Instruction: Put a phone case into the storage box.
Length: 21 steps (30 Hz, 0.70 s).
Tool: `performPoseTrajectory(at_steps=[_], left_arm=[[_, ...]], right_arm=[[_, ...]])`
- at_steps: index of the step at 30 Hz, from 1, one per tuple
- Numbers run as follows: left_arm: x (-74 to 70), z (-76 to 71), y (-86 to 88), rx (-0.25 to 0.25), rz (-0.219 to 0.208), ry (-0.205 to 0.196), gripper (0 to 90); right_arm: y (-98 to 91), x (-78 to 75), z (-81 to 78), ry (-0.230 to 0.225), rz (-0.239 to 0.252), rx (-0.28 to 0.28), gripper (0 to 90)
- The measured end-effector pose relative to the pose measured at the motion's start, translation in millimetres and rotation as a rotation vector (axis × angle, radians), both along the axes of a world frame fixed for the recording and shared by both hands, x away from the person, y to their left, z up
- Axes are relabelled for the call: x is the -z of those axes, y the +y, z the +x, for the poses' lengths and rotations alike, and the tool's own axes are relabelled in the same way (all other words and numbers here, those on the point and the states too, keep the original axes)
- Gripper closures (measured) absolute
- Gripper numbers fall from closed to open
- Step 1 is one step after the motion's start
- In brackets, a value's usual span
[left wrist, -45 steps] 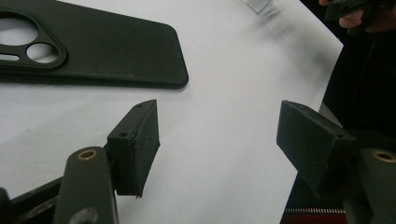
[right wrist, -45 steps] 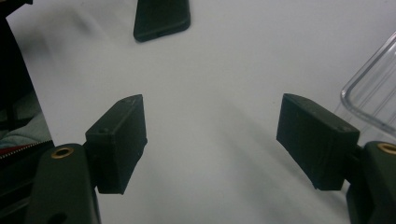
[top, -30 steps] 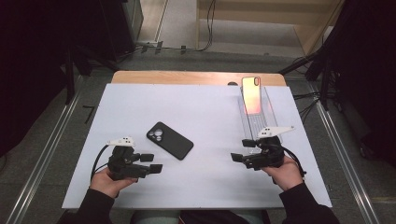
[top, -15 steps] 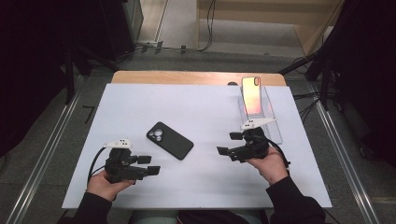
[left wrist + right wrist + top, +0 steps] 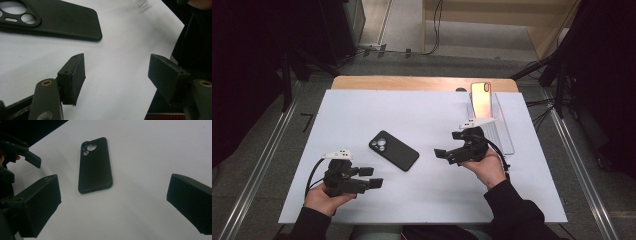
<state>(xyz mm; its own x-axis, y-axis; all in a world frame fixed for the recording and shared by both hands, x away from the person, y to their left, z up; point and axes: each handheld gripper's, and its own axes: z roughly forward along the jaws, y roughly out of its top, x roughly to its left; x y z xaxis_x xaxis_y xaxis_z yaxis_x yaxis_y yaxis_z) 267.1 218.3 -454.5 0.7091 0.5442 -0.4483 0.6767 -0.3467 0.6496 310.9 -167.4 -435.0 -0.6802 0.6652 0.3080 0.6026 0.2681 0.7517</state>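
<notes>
White table sheet (image 5: 362, 110) carries the black phone case (image 5: 394, 150) at its middle, untouched. I see my right gripper (image 5: 447, 145), just spread wide, aimed at it; my left gripper (image 5: 369, 177) hangs open nearby.

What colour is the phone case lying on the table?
Black. The phone case shows best in the right gripper view.

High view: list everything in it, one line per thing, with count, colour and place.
phone case: one, black, flat on the sheet's middle, camera cut-out up.
phone: one, orange-pink glare on its face, propped at the far right.
clear stand: one, see-through, under the phone.
sheet: one, white, covering the table.
table: one, wooden, its far edge bare.
left claw: one, black, near left, open, holding nothing.
right claw: one, black, right of the case, just opened, holding nothing.
</notes>
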Motion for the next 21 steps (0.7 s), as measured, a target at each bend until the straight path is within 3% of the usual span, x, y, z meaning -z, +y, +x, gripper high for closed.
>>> performPoseTrajectory(at_steps=[10, 21], left_arm=[[0.0, 0.5, 1.4, -0.007, 0.004, -0.001, 30.2], [-0.3, 0.0, 2.0, -0.003, 0.003, -0.003, 30.1]], right_arm=[[25.7, -1.1, 14.4, -0.008, -0.026, -0.005, 0.0], [63.1, 5.8, 30.7, -0.012, -0.072, -0.049, 0.0]])
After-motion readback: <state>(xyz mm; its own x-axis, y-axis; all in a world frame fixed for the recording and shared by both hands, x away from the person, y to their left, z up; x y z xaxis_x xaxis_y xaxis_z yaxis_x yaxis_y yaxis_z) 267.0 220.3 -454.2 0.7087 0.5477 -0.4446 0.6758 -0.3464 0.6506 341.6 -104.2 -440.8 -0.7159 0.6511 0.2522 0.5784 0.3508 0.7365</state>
